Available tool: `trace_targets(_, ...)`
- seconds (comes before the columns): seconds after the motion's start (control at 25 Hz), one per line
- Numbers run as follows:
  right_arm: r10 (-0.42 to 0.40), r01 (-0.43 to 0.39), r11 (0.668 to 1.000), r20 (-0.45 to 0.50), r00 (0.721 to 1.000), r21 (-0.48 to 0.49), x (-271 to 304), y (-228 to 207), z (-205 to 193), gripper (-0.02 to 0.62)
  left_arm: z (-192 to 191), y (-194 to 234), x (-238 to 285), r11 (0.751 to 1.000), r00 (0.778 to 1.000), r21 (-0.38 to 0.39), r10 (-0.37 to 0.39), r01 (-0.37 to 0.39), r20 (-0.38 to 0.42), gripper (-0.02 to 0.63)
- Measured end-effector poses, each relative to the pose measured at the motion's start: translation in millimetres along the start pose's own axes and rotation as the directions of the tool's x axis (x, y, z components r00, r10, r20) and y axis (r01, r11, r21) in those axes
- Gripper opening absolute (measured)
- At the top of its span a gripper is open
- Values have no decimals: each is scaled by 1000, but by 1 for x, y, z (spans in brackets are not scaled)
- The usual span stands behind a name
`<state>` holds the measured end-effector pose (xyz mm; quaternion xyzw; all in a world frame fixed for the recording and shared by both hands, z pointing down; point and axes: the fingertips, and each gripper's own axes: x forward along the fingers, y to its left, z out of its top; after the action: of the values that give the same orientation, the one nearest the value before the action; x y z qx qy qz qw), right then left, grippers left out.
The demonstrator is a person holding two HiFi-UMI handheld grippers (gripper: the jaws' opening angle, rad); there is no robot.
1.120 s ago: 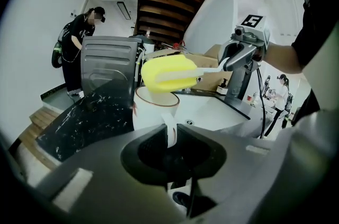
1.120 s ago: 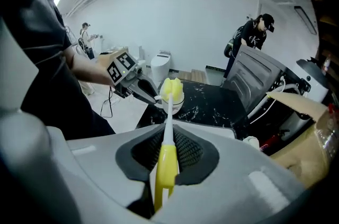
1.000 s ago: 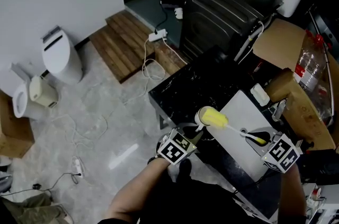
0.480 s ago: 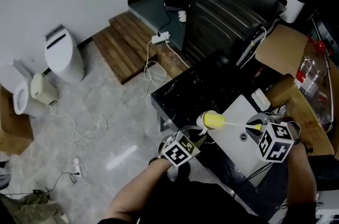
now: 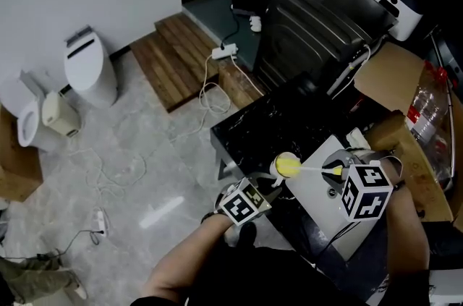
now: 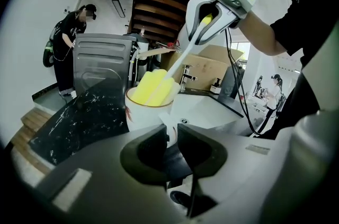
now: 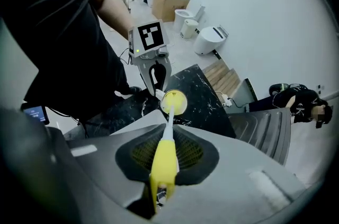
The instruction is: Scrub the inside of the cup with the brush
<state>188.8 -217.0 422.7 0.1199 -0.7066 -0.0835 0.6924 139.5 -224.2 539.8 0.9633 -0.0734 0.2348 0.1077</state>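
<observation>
Now right tool point(image 7: 167, 138) clamps the yellow brush point(image 6: 153, 88) inside the white cup point(image 6: 143, 115) between left tool's point(image 6: 172, 137) opening jaws.

A white ceramic cup point(image 6: 145, 114) with a thin brownish rim and a reddish mark on its side is standing upright, its mouth facing up, over the near edge of a black marbled counter point(image 6: 74, 122). Its white handle is pointing back between the jaws of the left gripper point(image 6: 172, 135), which are opening while the handle is sitting in their narrow gap. A long brush point(image 7: 164, 157) with a yellow grip, a slim white stem and a yellow sponge head is slanting down into the cup. Its sponge head is filling the cup's mouth and poking above the rim, while the right gripper point(image 7: 168, 138) is clamping the yellow grip.
</observation>
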Motion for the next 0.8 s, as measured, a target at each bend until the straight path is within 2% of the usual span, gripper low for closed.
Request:
trace_targets(0.44, 50, -53, 995, -42, 998, -79, 19, -7, 24, 43, -5, -7, 13, 1000, 1000, 4, -1, 1, -3, 66)
trace_targets(0.8, 133, -140, 989, -106, 985, -55, 30, 2, 21, 48, -2, -9, 15, 999, 1000, 25, 24, -23, -9, 64)
